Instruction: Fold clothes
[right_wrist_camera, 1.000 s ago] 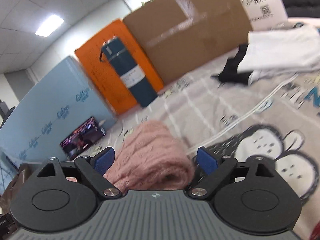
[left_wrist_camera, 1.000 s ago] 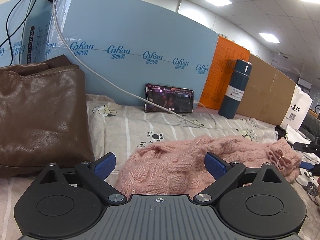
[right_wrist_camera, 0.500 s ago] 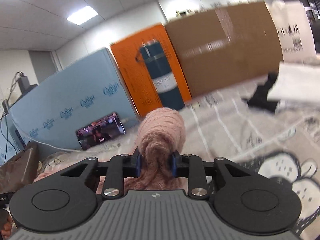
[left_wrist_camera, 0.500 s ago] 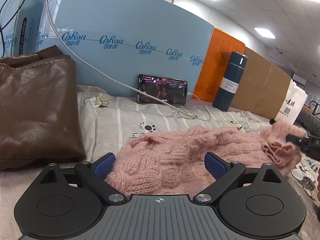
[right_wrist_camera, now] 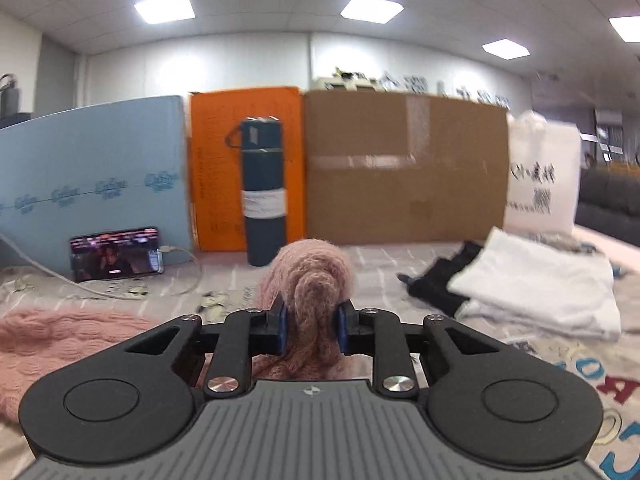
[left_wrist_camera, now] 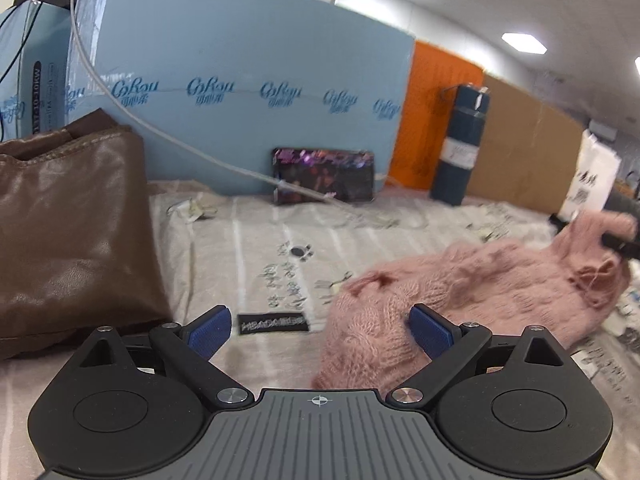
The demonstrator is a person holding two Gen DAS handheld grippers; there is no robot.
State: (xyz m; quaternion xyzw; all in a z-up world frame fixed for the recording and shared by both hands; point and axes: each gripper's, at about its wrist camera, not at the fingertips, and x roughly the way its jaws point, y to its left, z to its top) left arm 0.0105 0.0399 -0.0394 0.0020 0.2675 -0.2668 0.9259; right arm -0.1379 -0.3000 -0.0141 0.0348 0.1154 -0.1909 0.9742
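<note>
A fluffy pink knitted sweater lies crumpled on the printed bedsheet. My left gripper hovers open over the sheet. The sweater's near end lies against its right fingertip, with bare sheet in most of the gap. My right gripper is shut on a bunched end of the sweater, held up off the sheet. The rest of the sweater trails away at the lower left. In the left wrist view that raised end shows at the far right, with the right gripper on it.
A brown leather garment is piled at left. A phone, a white cable and a dark blue flask stand along blue, orange and cardboard panels. Folded white and black clothes lie at right. A black label lies on the sheet.
My right gripper shut on the sweater's end, rolled level and lifted it. The sweater slid to the right in the left wrist view, uncovering a black label on the sheet.
</note>
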